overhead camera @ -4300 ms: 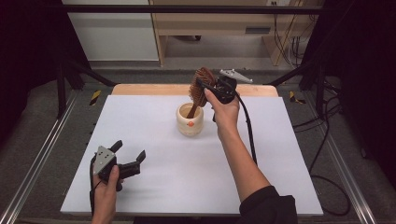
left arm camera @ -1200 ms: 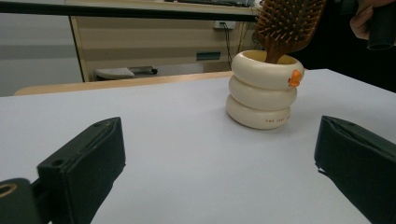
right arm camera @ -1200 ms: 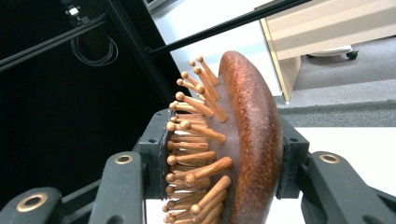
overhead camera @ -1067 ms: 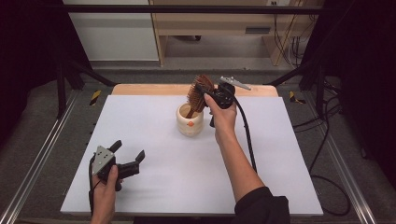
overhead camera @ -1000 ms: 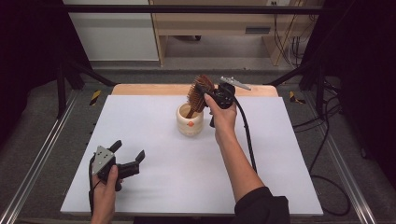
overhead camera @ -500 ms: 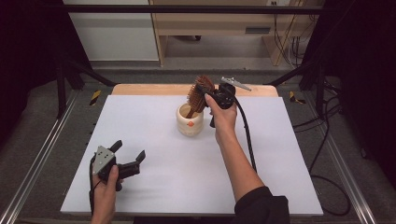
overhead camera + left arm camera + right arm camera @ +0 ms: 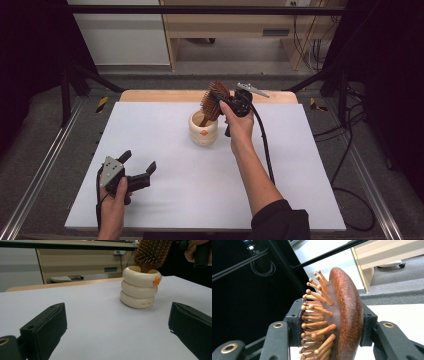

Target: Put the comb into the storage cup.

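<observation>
Right hand-held gripper (image 7: 218, 98) clamped on the head of a wooden hairbrush (image 7: 214, 102), one pad on the bristles, the other on the smooth back. Brush standing handle-down in a cream ringed cup (image 7: 203, 129) toward the back of the desk (image 7: 300, 165). Left hand-held gripper (image 7: 137, 169) gaping wide, empty, near the front left corner, well apart from the cup.

right gripper (image 7: 223, 97) lower than before — hairbrush (image 7: 214, 102) handle inside cup (image 7: 203, 129)
</observation>
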`<state>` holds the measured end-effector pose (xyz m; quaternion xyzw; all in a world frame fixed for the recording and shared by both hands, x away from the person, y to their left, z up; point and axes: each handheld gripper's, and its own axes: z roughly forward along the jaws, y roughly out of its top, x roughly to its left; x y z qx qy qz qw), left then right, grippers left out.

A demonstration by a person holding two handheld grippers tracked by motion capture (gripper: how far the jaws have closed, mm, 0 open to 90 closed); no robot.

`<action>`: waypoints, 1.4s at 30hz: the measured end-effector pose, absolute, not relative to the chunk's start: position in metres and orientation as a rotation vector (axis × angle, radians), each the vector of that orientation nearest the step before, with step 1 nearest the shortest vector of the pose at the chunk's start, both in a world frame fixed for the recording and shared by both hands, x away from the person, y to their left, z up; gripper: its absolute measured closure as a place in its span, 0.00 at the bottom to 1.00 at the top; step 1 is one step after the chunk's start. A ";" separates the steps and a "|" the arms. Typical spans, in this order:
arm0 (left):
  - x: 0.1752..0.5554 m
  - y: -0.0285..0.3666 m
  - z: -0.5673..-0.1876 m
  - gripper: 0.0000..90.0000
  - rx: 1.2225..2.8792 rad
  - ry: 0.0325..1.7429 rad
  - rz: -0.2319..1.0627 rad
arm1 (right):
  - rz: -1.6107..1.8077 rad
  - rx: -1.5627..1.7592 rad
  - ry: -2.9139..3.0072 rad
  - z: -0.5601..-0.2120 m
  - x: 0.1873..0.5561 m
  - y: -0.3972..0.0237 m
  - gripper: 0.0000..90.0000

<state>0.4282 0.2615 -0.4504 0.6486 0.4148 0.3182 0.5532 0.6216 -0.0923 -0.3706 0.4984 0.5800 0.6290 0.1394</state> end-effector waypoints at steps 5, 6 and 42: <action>0.428 0.262 -0.450 0.02 1.533 0.980 0.752 | 1.819 1.448 1.678 -0.371 0.621 -0.092 0.56; 0.428 0.262 -0.450 0.02 1.533 0.979 0.752 | 1.818 1.446 1.679 -0.372 0.622 -0.092 0.56; 0.428 0.261 -0.450 0.02 1.535 0.978 0.752 | 1.845 1.474 1.674 -0.377 0.623 -0.096 0.55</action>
